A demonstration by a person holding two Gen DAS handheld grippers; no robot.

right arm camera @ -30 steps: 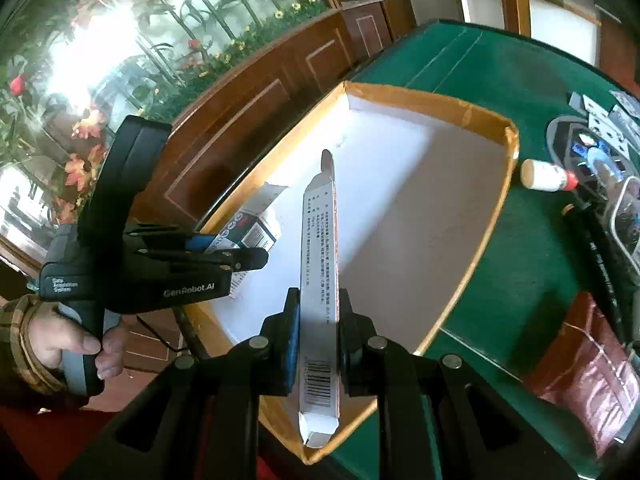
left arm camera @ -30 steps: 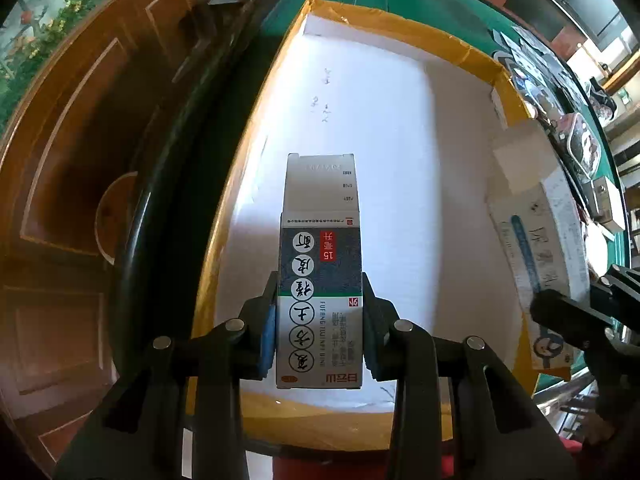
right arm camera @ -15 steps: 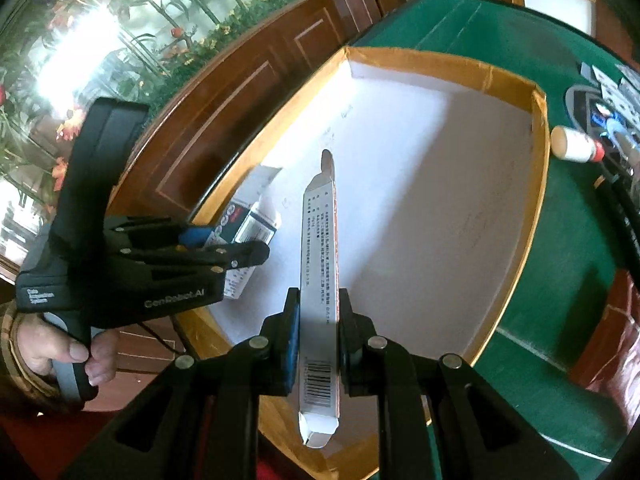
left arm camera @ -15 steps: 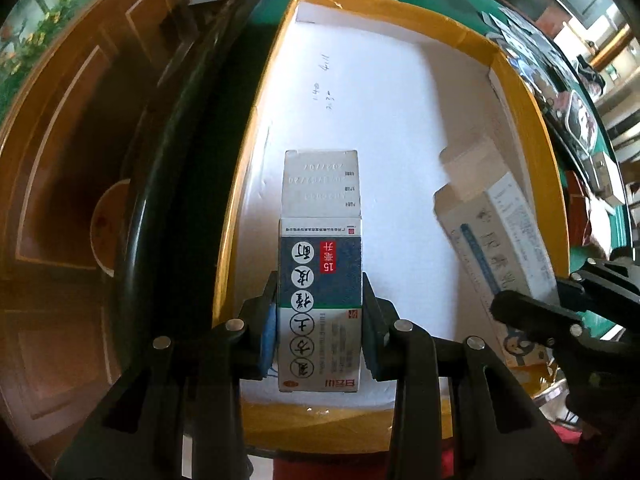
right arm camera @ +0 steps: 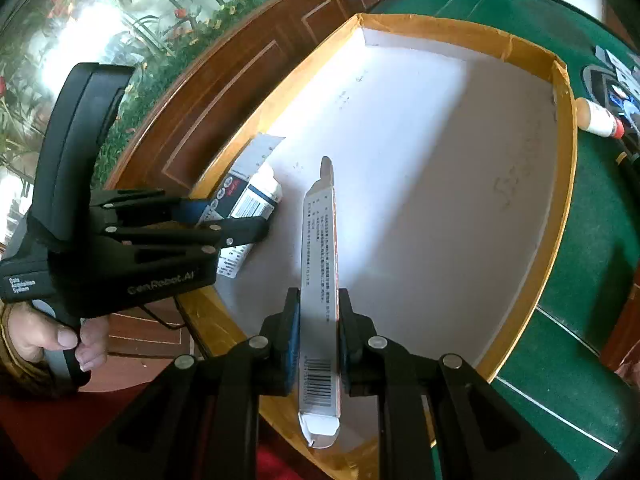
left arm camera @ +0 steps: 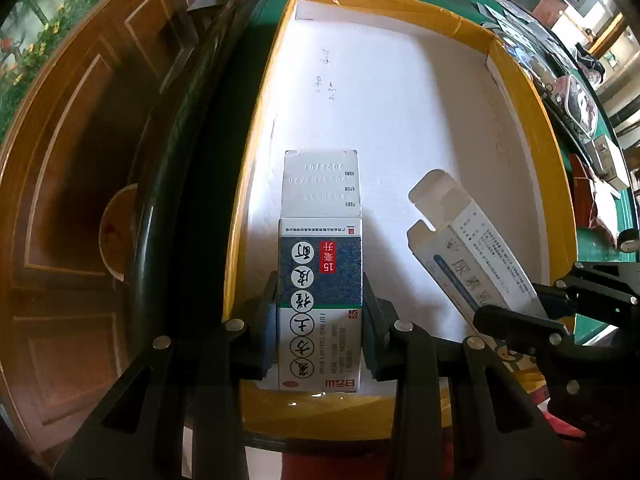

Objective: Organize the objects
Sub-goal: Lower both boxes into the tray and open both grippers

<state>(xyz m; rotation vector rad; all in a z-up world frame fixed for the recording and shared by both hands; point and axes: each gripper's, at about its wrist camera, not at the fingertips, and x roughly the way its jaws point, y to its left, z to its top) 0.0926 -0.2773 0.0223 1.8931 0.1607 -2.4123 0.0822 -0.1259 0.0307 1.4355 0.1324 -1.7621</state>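
Now both tongs are clamped on cartons over the tray (left arm camera: 520,92): left tongs (left arm camera: 320,336) on the blue-and-white box (left arm camera: 320,280), right tongs (right arm camera: 319,332) on the flattened carton (right arm camera: 320,264). Best to lower each until it rests flat on the tray floor ahead of its tongs, well apart, before letting go.

Daylight pours in from the window (right arm camera: 80,20), blown out to white glare. The tray floor (left arm camera: 400,120) is bright with soft shadows. Fisheye bending and dark corners frame both sharp views.

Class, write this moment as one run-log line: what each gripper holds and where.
left gripper: shut on blue-white box | right gripper: shut on flat white carton | both over white tray
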